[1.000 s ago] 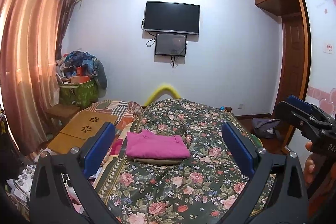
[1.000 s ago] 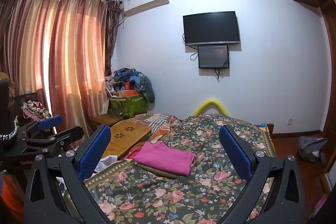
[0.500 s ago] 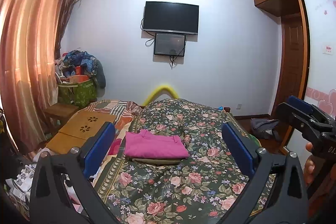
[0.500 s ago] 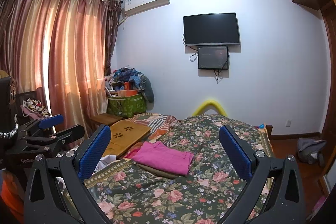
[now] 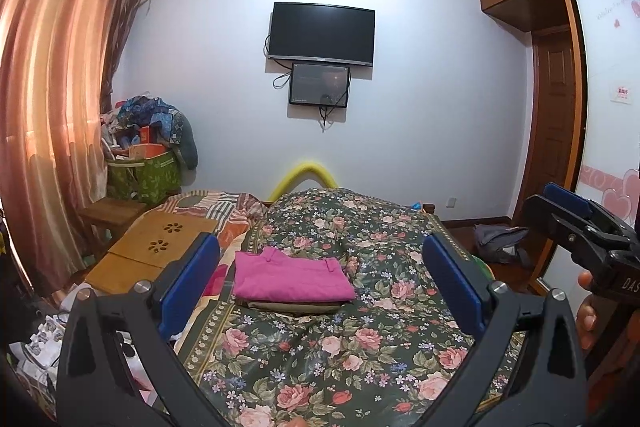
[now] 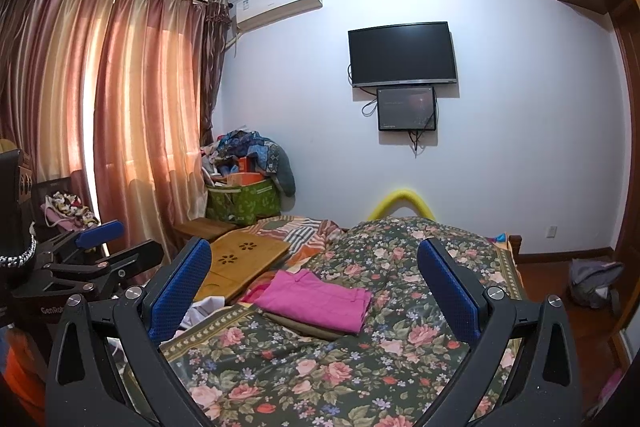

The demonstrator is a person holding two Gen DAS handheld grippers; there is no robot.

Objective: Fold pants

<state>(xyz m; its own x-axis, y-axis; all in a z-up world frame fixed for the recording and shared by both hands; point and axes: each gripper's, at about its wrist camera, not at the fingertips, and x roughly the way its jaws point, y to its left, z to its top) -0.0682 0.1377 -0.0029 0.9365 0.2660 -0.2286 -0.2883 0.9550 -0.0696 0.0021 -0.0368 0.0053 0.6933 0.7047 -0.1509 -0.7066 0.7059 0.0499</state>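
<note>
folded pants lie on another folded garment on the bed, left of centre

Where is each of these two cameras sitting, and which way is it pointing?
Left wrist view: rides on the left claw, looking along its open blue fingers across the floral bed at the folded pink pants; the right claw and a hand show at right.
Right wrist view: rides on the right claw, also open, facing the same bed from further right; the left claw shows at left.
Shared: pants, bed, wall TV, curtains.
</note>
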